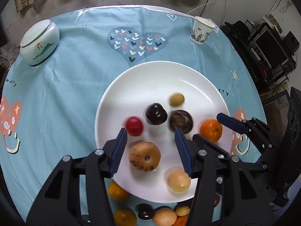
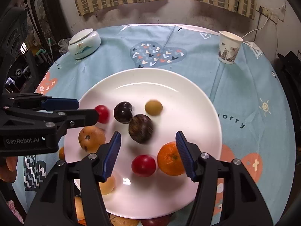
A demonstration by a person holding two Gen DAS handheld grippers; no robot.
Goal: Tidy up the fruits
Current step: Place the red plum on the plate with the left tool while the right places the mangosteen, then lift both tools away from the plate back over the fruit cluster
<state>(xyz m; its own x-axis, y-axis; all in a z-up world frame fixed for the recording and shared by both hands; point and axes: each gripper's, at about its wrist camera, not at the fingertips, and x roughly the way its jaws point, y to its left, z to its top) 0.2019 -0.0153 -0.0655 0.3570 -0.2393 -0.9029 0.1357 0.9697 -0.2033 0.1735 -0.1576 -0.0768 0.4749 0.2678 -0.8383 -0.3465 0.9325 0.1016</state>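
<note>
Both tools held spread above white plate (image 1: 150, 71), nothing pinched: left tool (image 1: 150, 148) over brown fruit (image 1: 144, 156), right tool (image 2: 147, 154) beside orange (image 2: 169, 159).

Red fruit (image 1: 134, 125), olive-green fruit (image 1: 176, 99), brown mottled fruit (image 1: 181, 121) on plate (image 1: 150, 79) smearing w/ motion blur. Pale fruit (image 2: 107, 185) hiding partly behind right gripper (image 2: 148, 154) finger. Loose fruits at near edge (image 1: 163, 216) getting cut off by frame btm, partly covered by left gripper (image 1: 150, 148) body.
</note>
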